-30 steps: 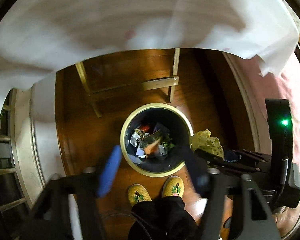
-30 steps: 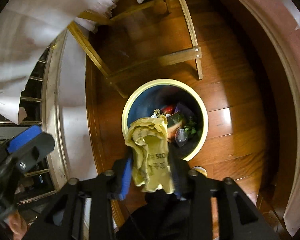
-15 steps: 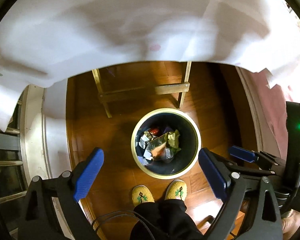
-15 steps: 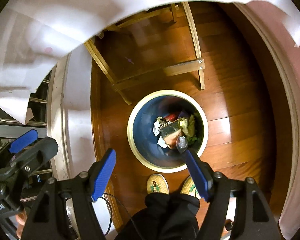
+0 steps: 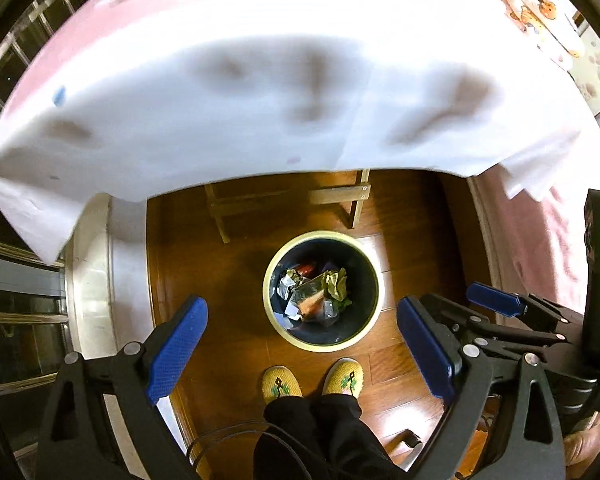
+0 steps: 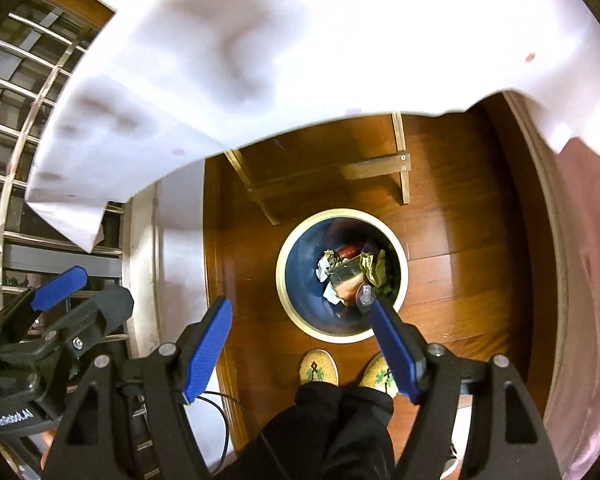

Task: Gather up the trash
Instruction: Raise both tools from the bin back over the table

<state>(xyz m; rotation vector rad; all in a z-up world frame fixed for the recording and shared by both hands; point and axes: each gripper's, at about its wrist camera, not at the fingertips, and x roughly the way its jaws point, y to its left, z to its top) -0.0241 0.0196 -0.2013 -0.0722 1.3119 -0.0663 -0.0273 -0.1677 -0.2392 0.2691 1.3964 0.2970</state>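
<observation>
left gripper [image 5: 302, 346]: fingers spread wide, nothing between
right gripper [image 6: 300, 342]: same, spread, empty
bin [image 5: 274, 308]: crumpled trash [image 5: 336, 282] inside
left view only: stuff on worktop [image 5: 540, 4]
right view only: window bars [image 6: 16, 128]

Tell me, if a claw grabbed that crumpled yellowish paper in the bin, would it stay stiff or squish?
The crumpled yellowish paper would probably squish: it already shows deep folds. It likely weighs little, since it rests on top of the other trash in the bin. It shouldn't roll, being lumpy rather than round.
</observation>
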